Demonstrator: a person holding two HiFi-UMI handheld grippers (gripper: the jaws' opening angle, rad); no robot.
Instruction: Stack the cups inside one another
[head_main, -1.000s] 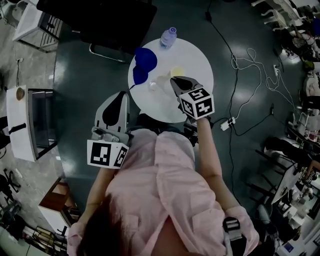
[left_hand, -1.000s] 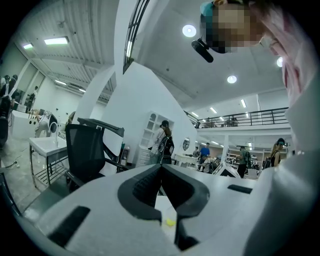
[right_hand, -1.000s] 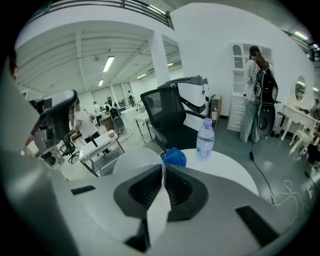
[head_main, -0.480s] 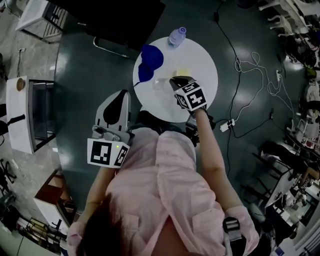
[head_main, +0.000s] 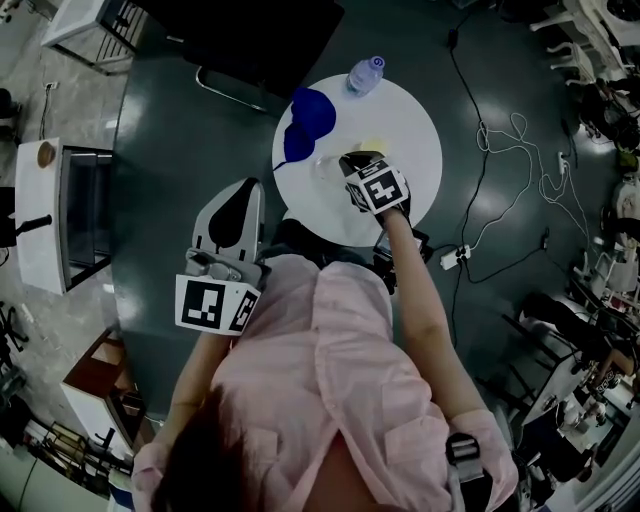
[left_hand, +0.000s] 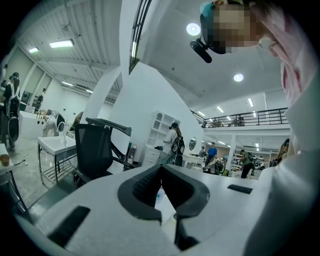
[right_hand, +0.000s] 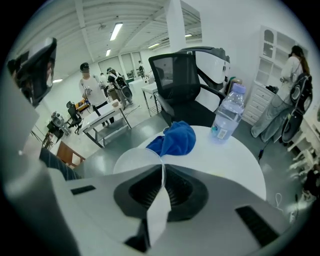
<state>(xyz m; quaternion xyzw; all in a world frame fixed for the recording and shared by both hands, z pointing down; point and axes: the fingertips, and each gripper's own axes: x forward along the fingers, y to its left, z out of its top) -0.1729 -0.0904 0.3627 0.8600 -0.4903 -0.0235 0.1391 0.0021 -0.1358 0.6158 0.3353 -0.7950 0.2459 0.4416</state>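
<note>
A clear plastic cup (right_hand: 134, 161) has its thin wall pinched between the jaws of my right gripper (right_hand: 163, 174), which is shut on it. In the head view that cup (head_main: 325, 168) hangs just left of my right gripper (head_main: 352, 165), low over the round white table (head_main: 405, 110). A pale yellowish cup (head_main: 372, 146) stands on the table just beyond the gripper. My left gripper (head_main: 247, 192) hovers off the table's left edge, over the floor. Its jaws meet at the tips with nothing between them (left_hand: 161, 170).
A blue cloth (head_main: 305, 120) lies at the table's far left edge, and a water bottle (head_main: 363, 74) stands at the far rim. A black office chair (right_hand: 182, 85) sits behind the table. Cables (head_main: 500, 140) trail over the floor to the right.
My right gripper has come down toward the table with the clear cup still in it and has tilted further downward. The left gripper has stayed where it was.
</note>
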